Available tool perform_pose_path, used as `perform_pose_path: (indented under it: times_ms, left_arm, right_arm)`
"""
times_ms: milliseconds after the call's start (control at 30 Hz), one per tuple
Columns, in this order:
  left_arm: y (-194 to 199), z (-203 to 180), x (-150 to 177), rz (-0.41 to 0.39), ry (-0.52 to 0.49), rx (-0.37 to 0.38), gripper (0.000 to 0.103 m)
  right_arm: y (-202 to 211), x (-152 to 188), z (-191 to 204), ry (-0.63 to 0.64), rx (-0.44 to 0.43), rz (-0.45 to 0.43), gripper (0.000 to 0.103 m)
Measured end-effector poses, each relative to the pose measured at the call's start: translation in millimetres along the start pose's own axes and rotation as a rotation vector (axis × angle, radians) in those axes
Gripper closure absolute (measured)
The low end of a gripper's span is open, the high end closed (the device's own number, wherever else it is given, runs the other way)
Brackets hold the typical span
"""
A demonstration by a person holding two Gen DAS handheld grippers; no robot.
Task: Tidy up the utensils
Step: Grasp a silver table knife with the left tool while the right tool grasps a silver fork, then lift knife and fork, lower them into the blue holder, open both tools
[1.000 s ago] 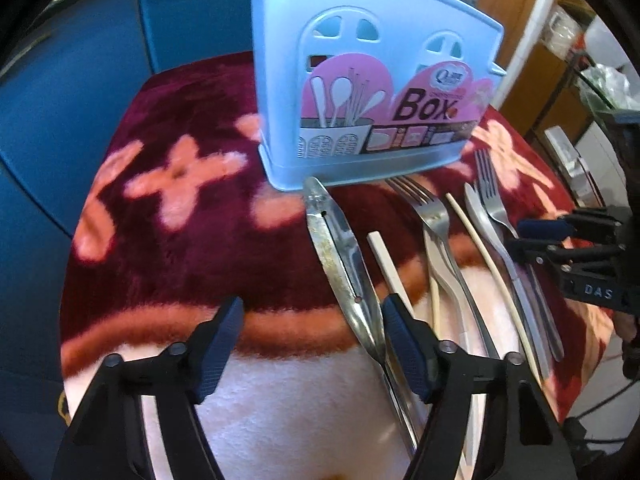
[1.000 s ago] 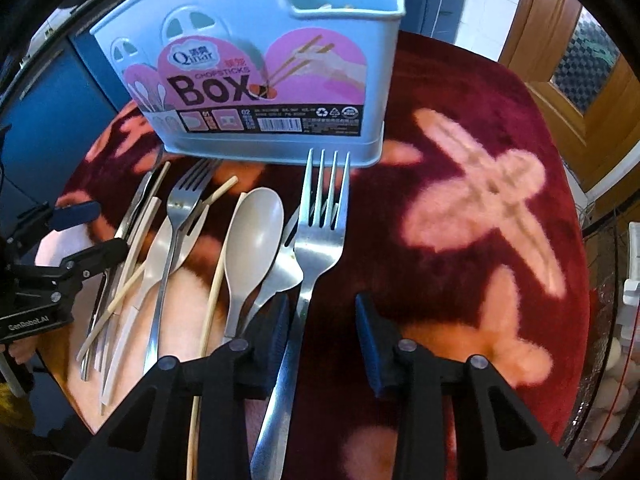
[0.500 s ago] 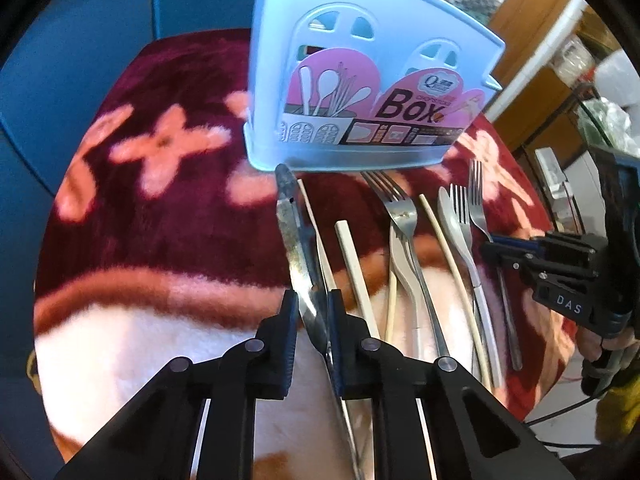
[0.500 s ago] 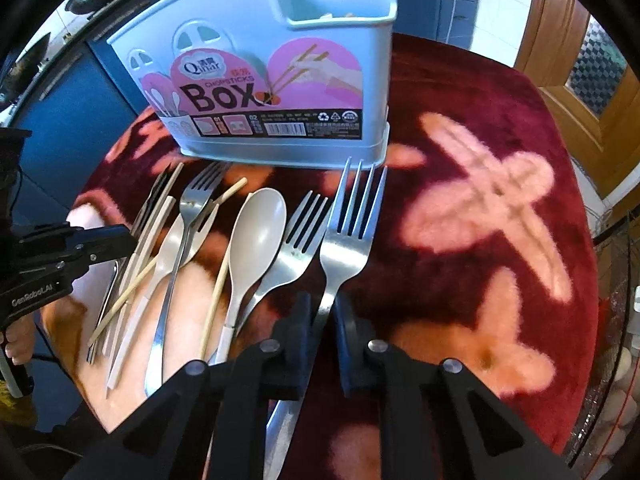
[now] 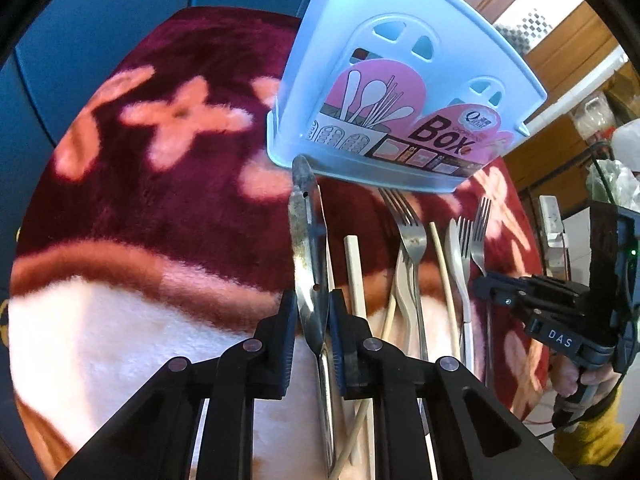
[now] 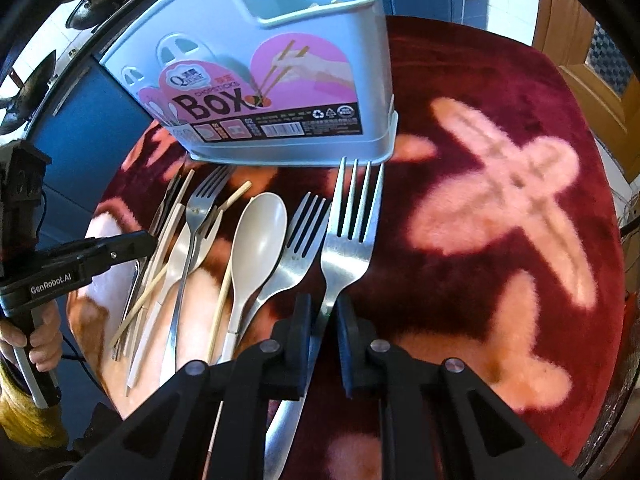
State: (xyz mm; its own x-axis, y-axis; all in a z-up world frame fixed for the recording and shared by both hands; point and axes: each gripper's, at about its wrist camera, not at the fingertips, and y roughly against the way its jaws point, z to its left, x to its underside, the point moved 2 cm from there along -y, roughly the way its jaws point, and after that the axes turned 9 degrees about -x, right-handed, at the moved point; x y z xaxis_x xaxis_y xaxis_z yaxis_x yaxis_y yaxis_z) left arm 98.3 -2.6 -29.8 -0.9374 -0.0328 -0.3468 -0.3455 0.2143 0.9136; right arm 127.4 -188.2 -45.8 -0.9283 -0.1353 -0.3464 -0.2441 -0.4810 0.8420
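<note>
A light blue chopsticks box (image 5: 400, 100) (image 6: 280, 60) stands upright at the back of the blanket. In front of it lies a row of utensils. My left gripper (image 5: 313, 308) is shut on the flat metal tongs (image 5: 306, 232), whose tip points at the box's base. At the row's right end my right gripper (image 6: 323, 312) is shut on the neck of the large steel fork (image 6: 352, 232), its tines pointing at the box. Between them lie a beige spoon (image 6: 258, 240), a smaller fork (image 6: 300, 240), another fork (image 5: 410, 232) and chopsticks (image 5: 354, 272). Each gripper shows in the other's view: the right gripper (image 5: 484, 286), the left gripper (image 6: 148, 240).
A dark red blanket with pink flowers (image 6: 500, 208) covers the round table; its edge curves close on the right. Blue cabinet fronts (image 5: 120, 20) stand behind the table and a wooden door (image 6: 592, 40) to the right. A hand (image 6: 36, 344) holds the left gripper's handle.
Both grippers have gone from open to shut, the left on the tongs and the right on the large fork. The left view has rolled, so the box now leans.
</note>
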Motion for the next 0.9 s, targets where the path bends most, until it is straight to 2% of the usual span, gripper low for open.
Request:
perform_pose_path:
  times_ms: [167, 300, 500, 767, 900]
  left_arm:
    - [6, 1, 6, -0.004, -0.001, 0.031, 0.088]
    - [16, 4, 16, -0.030, 0.002, 0.060, 0.088]
    - [36, 6, 28, -0.114, 0.008, 0.081, 0.088]
    - [75, 5, 34, -0.245, -0.020, 0.111, 0.088]
    - [93, 3, 34, -0.319, -0.040, 0.106, 0.088]
  right_arm:
    - [14, 10, 2, -0.026, -0.015, -0.030, 0.091]
    - [22, 18, -2, -0.066, -0.073, -0.070, 0.096]
    - [32, 34, 8, -0.079, -0.098, -0.128, 0.096]
    - [63, 46, 29, -0.060, -0.122, -0.300, 0.097]
    - [81, 48, 43, -0.019, -0.101, -0.392, 0.099]
